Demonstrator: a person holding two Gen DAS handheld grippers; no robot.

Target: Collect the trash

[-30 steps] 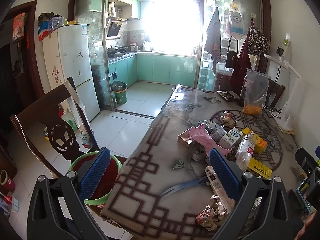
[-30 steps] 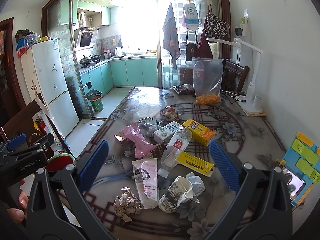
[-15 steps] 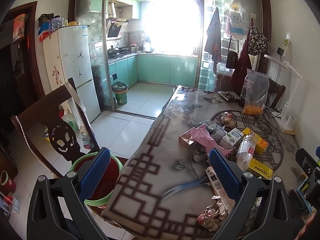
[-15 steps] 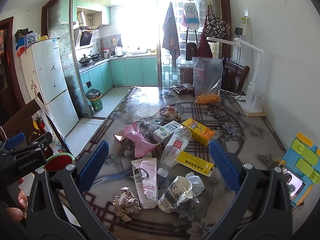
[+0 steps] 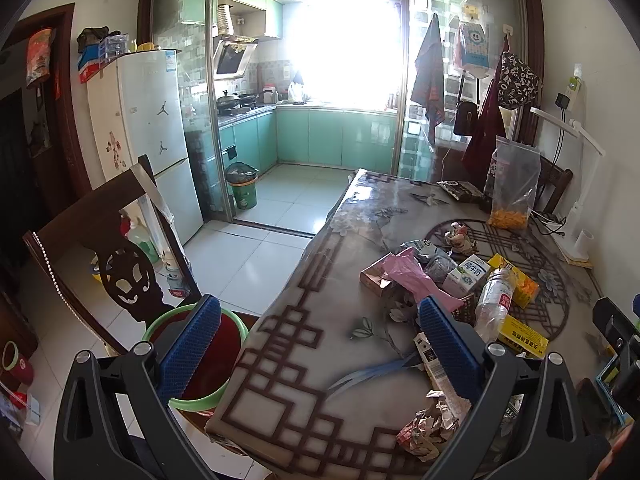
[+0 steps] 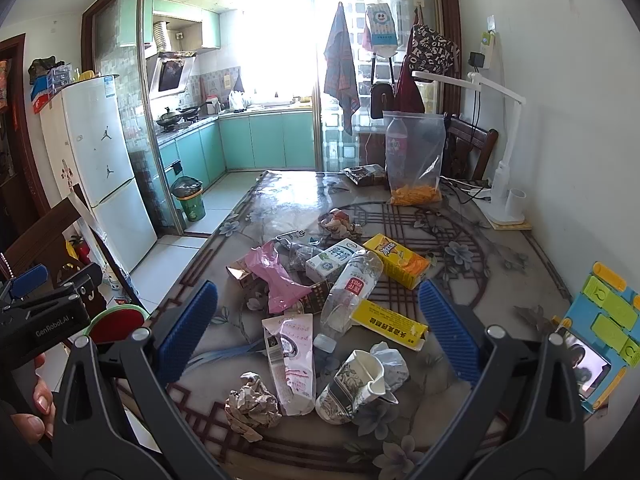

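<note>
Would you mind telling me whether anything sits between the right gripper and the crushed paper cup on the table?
Nothing visible does: the right gripper is open, and the crushed paper cup lies uncovered between its fingers' line, beside a white pouch.

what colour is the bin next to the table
Red inside with a green rim; the bin shows best in the left wrist view.

My right gripper (image 6: 316,334) has black angular arms, each with a silver screw, and blue ribbed pads (image 6: 186,330). My left gripper (image 5: 316,346) looks identical; its side carries white "GenRobot.AI" lettering. Bare fingers (image 6: 34,424) with pinkish nails grip its handle.
</note>
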